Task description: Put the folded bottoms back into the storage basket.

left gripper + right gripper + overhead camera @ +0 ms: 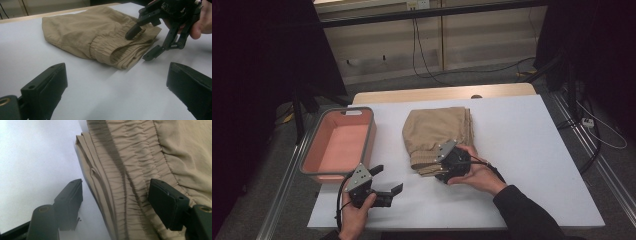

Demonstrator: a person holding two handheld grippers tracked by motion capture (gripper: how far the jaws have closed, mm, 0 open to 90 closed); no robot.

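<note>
Folded tan trousers (437,132) lie in the middle of the white table (522,150), elastic waistband toward me. My right gripper (433,164) stands at that waistband's near edge. In the left gripper view one jaw of the right gripper (141,44) rests on top of the trousers (87,32) and the other sits low beside the folded edge. In the right gripper view my right gripper (115,187) straddles the edge of the trousers (140,157), with bare table between the left jaw and the cloth. My left gripper (388,179) hovers open near the front edge, its jaws (117,72) wide and empty.
A pink bin with a grey rim (372,135) stands empty at the table's left side, just beyond my left gripper. Cables run over the floor behind the table and at its right. Dark curtains hang at both sides.
</note>
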